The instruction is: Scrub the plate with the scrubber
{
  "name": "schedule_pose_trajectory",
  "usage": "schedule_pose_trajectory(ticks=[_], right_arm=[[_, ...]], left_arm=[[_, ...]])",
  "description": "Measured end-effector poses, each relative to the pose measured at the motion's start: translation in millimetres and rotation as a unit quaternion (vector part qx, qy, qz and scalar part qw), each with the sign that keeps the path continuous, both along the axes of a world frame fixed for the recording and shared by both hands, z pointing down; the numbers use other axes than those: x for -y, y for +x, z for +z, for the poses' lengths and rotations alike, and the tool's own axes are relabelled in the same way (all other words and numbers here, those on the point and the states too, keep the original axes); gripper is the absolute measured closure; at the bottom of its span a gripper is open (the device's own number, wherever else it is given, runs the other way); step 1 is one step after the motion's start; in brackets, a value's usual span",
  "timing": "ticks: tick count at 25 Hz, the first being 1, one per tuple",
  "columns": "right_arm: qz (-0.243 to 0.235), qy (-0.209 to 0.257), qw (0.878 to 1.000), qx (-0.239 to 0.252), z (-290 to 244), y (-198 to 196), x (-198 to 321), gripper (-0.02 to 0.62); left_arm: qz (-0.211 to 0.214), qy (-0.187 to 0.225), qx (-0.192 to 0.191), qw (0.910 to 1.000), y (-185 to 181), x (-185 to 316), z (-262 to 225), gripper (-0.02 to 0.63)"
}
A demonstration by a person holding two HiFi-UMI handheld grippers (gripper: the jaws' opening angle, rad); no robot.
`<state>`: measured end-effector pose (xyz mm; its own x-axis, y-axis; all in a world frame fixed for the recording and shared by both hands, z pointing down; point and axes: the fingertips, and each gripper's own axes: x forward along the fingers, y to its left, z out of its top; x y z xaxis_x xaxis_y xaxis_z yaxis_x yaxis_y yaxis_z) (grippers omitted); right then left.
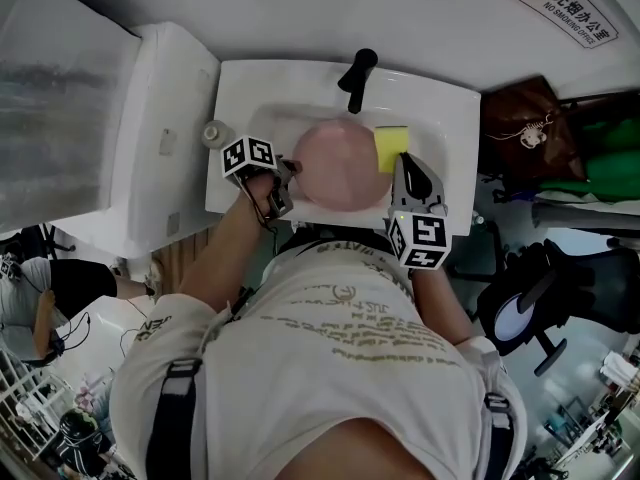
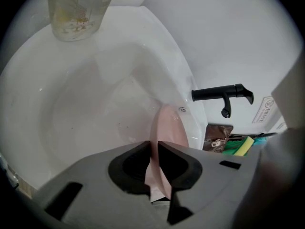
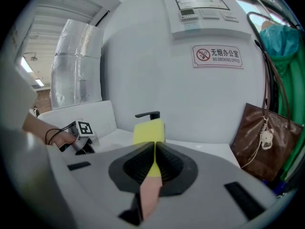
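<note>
Nearest in the head view I see the wearer's shirt (image 1: 330,368), which cuts off the front rim of the sink (image 1: 445,108). Just beyond it, two grippers work over the sink. The left gripper (image 2: 153,149) is at the sink's left side, and only its own view shows me the grip: the jaws are nearly together, clamped on the thin rim of the one pink plate (image 1: 340,165), which stands on edge there. The right gripper (image 3: 155,163) is at the sink's right side, and its view shows the jaws pinched onto the one yellow scrubber (image 3: 149,130), with a strip of the plate showing below. From above, the scrubber sits at the plate's right edge, over the basin. I cannot tell whether it presses on the plate. The plate hides most of the basin from above, though the left gripper view shows the basin white and bare. One clear jar (image 2: 74,8) stands at the sink's left rim, blurred. One black faucet (image 1: 357,78) rises at the sink's back. Right of the sink hangs a brown bag (image 3: 264,142), and a sign (image 3: 218,56) is on the wall behind.
</note>
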<state>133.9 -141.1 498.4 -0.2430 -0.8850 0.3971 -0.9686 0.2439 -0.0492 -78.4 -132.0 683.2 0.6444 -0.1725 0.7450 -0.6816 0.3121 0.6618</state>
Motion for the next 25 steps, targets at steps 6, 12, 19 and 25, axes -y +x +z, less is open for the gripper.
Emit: schedule_pose_trajectory(ticks=[6, 12, 19, 25], right_arm=[[-0.003, -0.048, 0.998, -0.038, 23.9, 1.1, 0.0, 0.561], [0.019, -0.116, 0.987, -0.114, 51.3, 13.0, 1.3, 0.561], [0.021, -0.148, 0.975, -0.166, 63.5, 19.8, 7.7, 0.561], [0.024, -0.171, 0.969, -0.177, 76.6, 20.4, 8.7, 0.562]], left_arm=[[0.02, 0.047, -0.024, 0.9984, 11.1, 0.1, -26.3, 0.548], [0.047, 0.079, -0.038, 0.9951, 25.7, 0.5, -44.6, 0.548], [0.073, 0.091, -0.039, 0.9924, 31.2, -6.4, -45.7, 0.548], [0.09, 0.147, -0.069, 0.9826, 41.1, -3.6, -65.8, 0.549]])
